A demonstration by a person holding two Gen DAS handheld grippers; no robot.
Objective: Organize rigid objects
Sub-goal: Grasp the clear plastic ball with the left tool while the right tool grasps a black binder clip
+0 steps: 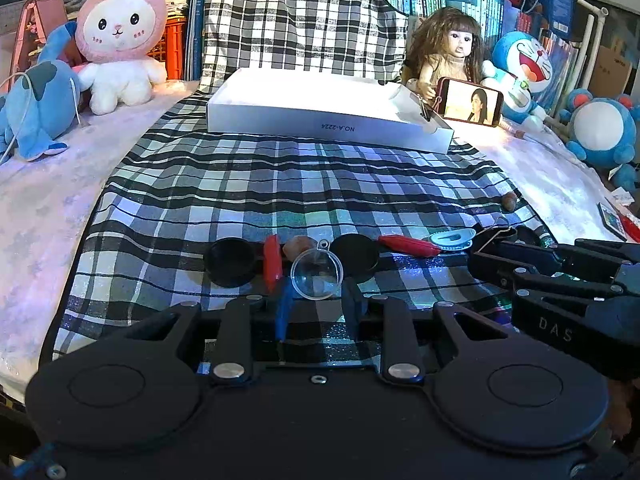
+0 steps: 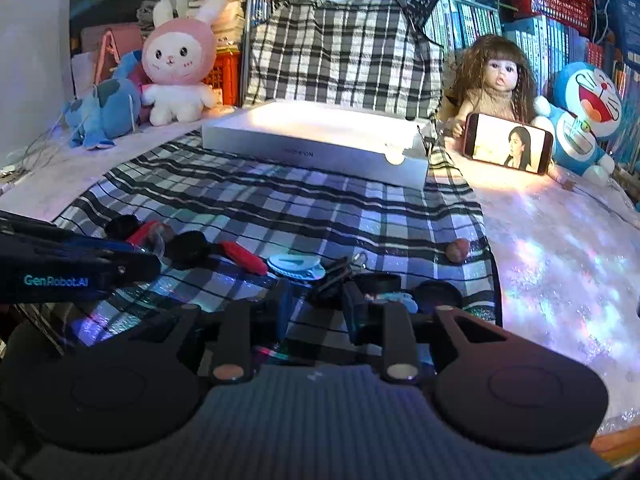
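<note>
On the checked cloth (image 1: 280, 192) lies a row of small hard items. In the left wrist view my left gripper (image 1: 317, 286) is shut on a clear plastic half-dome (image 1: 316, 276), which rests on the cloth between two black round lids (image 1: 230, 262) (image 1: 354, 258). A red peg (image 1: 273, 262) lies just left of the dome and a second red peg (image 1: 408, 245) to its right. In the right wrist view my right gripper (image 2: 316, 288) is shut on a black binder clip (image 2: 332, 280) whose wire handle (image 2: 360, 258) sticks up. A white shallow box (image 1: 320, 108) stands open at the far end.
Beside the clip lie a white-and-blue oval piece (image 2: 296, 266), a black ring (image 2: 378, 282) and another black lid (image 2: 438, 294). A brown ball (image 2: 458, 248) sits near the cloth's right edge. Plush toys (image 1: 120, 40), a doll (image 1: 448, 52) and a phone (image 1: 470, 106) line the back.
</note>
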